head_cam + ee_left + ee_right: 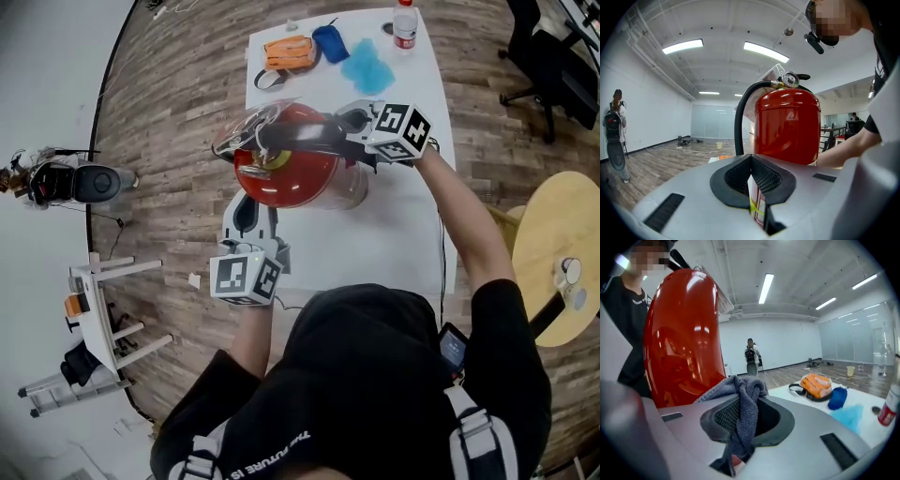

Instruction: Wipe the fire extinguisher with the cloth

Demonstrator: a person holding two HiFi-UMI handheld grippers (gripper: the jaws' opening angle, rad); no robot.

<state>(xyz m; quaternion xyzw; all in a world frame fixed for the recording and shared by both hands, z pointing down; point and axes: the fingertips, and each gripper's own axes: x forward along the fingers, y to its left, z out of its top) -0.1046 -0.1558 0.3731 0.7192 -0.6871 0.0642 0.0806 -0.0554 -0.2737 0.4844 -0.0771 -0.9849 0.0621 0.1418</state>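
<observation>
A red fire extinguisher [286, 173] with a black hose stands on the white table [394, 234]. It fills the left gripper view [786, 124] and the left of the right gripper view [682, 333]. My right gripper [354, 127] is shut on a grey cloth [743, 404] beside the extinguisher's upper body, on its right. My left gripper [249, 214] sits at the extinguisher's near lower side. Its jaws stand shut to a thin slit, through which a strip of white and yellow label shows.
At the table's far end lie an orange bag [289, 52], a blue pouch [330, 42], a light blue cloth [367, 66] and a bottle [404, 23]. A round wooden table [558, 253] stands right, an office chair [539, 56] beyond it. A person [56, 180] and a white rack [103, 309] are left.
</observation>
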